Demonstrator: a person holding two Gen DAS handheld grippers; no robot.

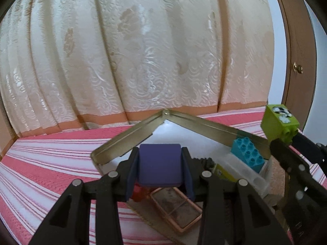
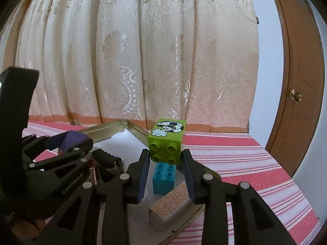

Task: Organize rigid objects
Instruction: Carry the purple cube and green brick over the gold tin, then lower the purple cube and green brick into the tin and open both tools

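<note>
My left gripper (image 1: 160, 164) is shut on a purple block (image 1: 159, 163), held above a metal tray (image 1: 126, 134) on the striped bed. In the right wrist view that same left gripper (image 2: 69, 143) shows at the left, with the purple block (image 2: 72, 139) between its fingers. My right gripper (image 2: 166, 157) is shut on a green toy brick (image 2: 166, 140) that bears a football picture, its studs facing the camera. It hangs over a blue brick (image 2: 164, 176) lying in the metal tray (image 2: 106, 131). The green brick (image 1: 280, 120) and blue brick (image 1: 248, 153) also show at the right of the left wrist view.
The tray holds a clear plastic box (image 1: 245, 172), a pink-framed flat item (image 1: 175, 210), a red piece (image 1: 139, 193) and a patterned cardboard box (image 2: 169, 206). A cream curtain (image 1: 132, 51) hangs behind the red-and-white striped bedspread (image 1: 40, 163). A wooden door (image 2: 296, 81) stands at right.
</note>
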